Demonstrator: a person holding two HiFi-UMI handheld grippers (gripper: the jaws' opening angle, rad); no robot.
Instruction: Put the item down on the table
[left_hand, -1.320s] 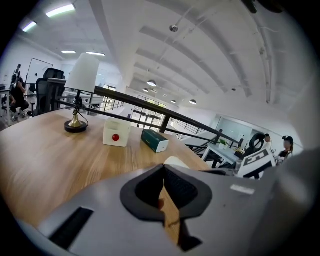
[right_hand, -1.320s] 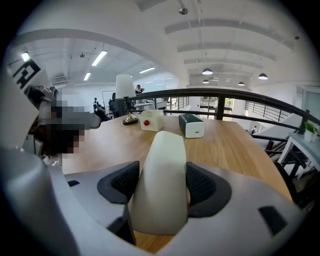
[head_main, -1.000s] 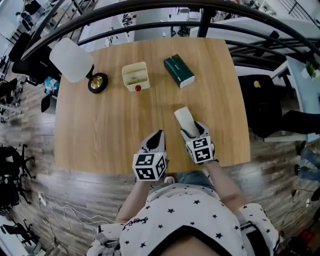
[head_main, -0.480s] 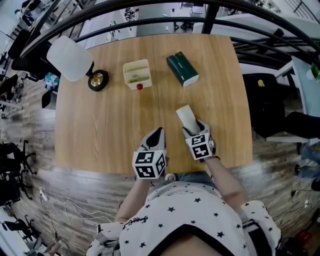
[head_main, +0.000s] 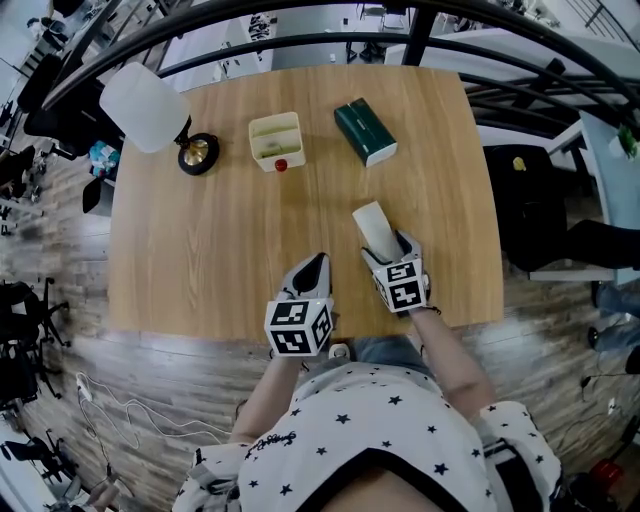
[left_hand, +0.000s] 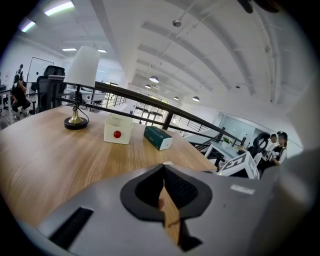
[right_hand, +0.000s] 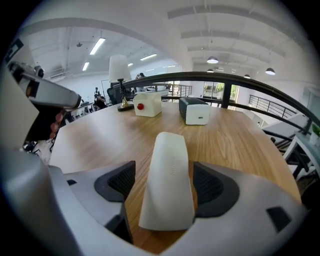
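The white, rounded oblong item (head_main: 371, 224) lies flat on the wooden table (head_main: 200, 250) near its front edge. It sits between the jaws of my right gripper (head_main: 386, 252), which are opening. In the right gripper view the item (right_hand: 169, 170) has a gap to the left pad (right_hand: 117, 181) and is close to the right pad (right_hand: 216, 184), with neither pressing on it. My left gripper (head_main: 311, 272) hovers just left of it, over the table's front edge. Its jaws are shut together with nothing between them (left_hand: 162, 192).
Along the table's far side stand a lamp with a white shade (head_main: 143, 95) and brass base (head_main: 198, 155), a cream box with a red button (head_main: 275, 140) and a dark green box (head_main: 365, 132). A black curved railing (head_main: 400, 45) runs beyond the table. Office chairs stand around.
The right gripper's jaws stand a little wider round the white item, which stays on the table. The left gripper has kept its place.
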